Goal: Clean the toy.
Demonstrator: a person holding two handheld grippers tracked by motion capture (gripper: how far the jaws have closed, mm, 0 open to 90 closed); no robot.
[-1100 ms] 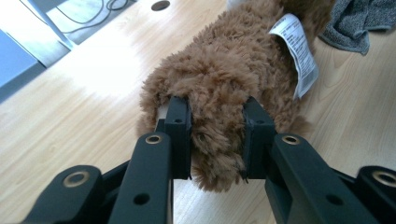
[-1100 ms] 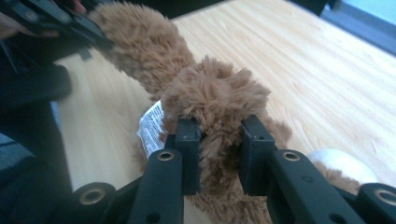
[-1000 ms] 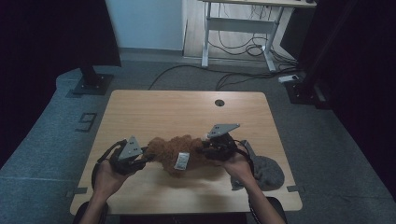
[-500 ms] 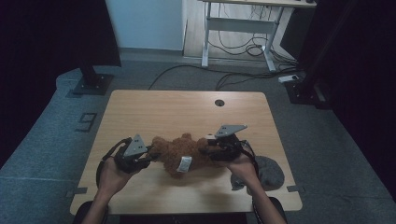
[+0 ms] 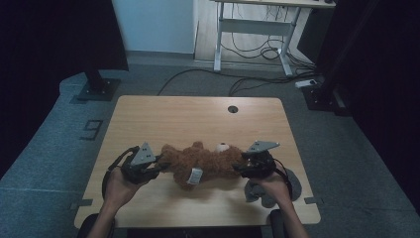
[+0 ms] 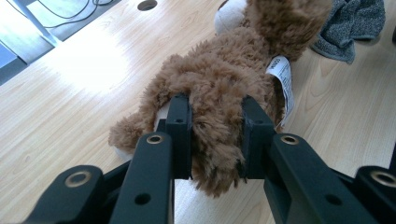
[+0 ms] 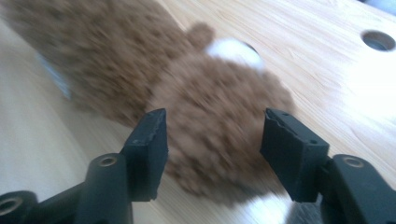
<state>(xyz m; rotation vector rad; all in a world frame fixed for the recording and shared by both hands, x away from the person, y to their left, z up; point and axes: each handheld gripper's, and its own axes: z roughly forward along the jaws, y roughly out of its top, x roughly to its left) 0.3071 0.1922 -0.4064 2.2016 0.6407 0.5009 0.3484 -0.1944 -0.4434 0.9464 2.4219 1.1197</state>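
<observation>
A brown teddy bear lies stretched out on the wooden table, with a white tag on its body. My left gripper is shut on one furry leg of the bear, and its pads press into the fur in the left gripper view. My right gripper is at the bear's head. Its jaws have just been opening and now stand wide apart on either side of the blurred head, without pressing on it.
A grey cloth lies by the table's right front corner, under my right hand, and shows beyond the bear. A round cable hole sits near the table's far edge. A desk frame and cables stand on the floor behind.
My right gripper has moved right and a little down while its jaws spread apart. The bear now lies longer, with its head farther right. My left gripper has kept still on the leg.
</observation>
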